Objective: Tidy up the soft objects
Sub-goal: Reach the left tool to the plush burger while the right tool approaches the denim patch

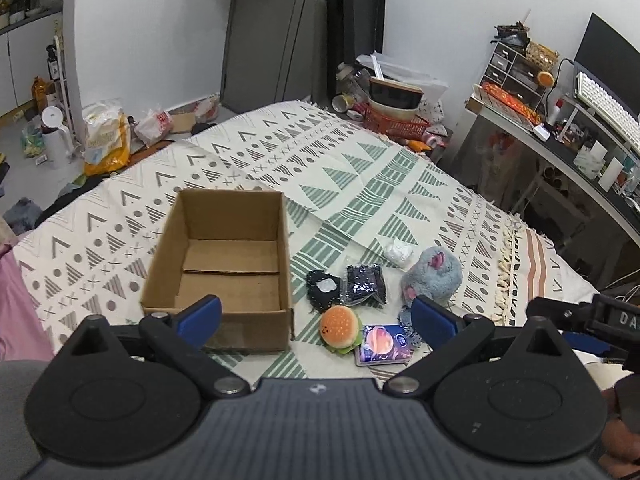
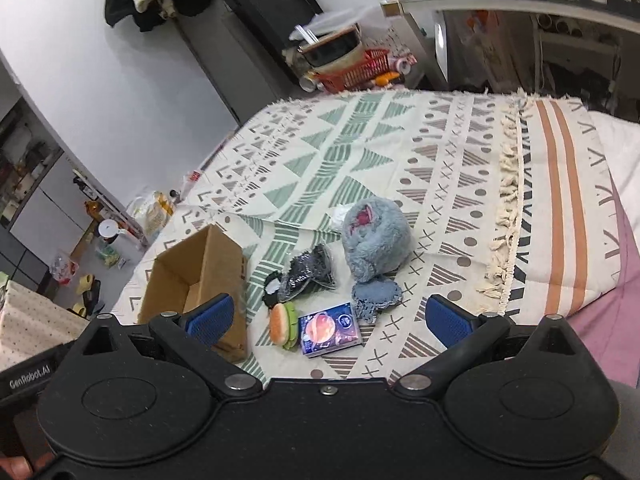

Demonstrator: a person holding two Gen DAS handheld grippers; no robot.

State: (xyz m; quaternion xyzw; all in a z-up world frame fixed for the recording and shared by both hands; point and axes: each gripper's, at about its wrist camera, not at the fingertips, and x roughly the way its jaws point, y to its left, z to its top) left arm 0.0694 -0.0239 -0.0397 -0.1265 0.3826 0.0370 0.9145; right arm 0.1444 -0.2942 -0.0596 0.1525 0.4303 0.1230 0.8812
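My left hand-held gripper (image 1: 316,320) hangs over the bed, jaws spread wide, nothing between them. My right hand-held gripper (image 2: 328,320) is the same, wide apart and empty. Just ahead lie the burger plush (image 1: 340,330) and a small printed packet (image 1: 383,344), touching. Beyond them are a dark pouch with a white patch (image 1: 323,288), a dark sequinned bag (image 1: 366,282), a blue-grey furry plush (image 1: 434,276) and a crumpled white wad (image 1: 398,251). The cardboard box (image 1: 218,312) sits to their left on the patterned blanket (image 1: 360,168), empty. My read: no item is packed yet and the first pick is still to come. Next move calls for closing on the burger plush, the nearest item, then carrying it over the box.
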